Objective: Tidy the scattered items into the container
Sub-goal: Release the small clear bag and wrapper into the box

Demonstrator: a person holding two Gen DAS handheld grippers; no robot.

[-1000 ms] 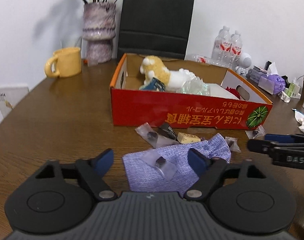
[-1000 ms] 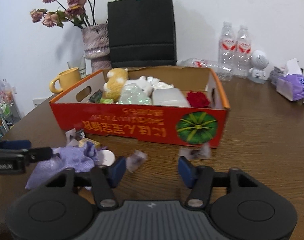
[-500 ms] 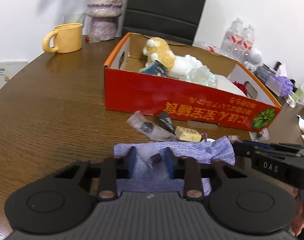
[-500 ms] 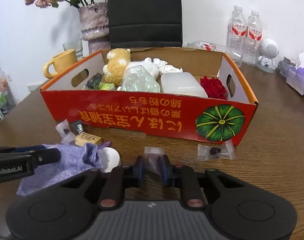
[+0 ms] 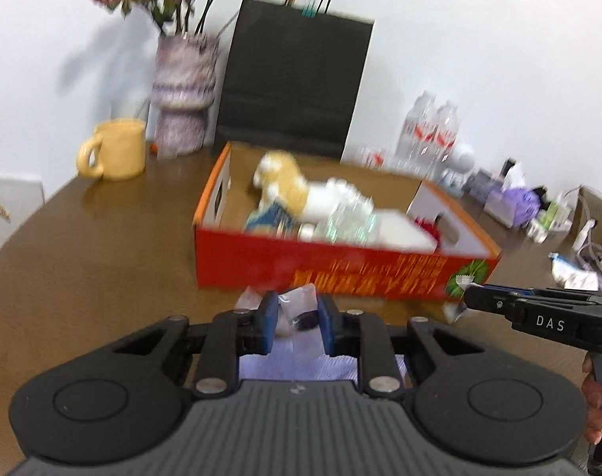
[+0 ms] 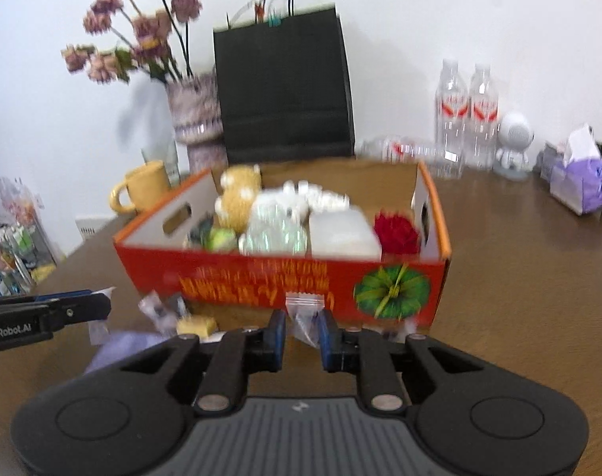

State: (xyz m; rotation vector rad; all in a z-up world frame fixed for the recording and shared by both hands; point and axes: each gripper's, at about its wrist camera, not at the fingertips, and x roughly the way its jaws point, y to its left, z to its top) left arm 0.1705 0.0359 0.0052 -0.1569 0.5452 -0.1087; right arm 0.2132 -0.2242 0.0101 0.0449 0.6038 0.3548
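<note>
Black right gripper point(image 5: 469, 297) reads "DAS"; left gripper point(image 6: 102, 304) "GenRobot.AI".

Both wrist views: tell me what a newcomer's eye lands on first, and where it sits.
The red cardboard box at the table's centre dominates, crammed with a plush toy, a red flower and more. In front of it, the left gripper and the right gripper each pinch a small clear plastic bag. Behind the box, by the wall, stand a black paper bag and a vase of dried pink flowers.
</note>
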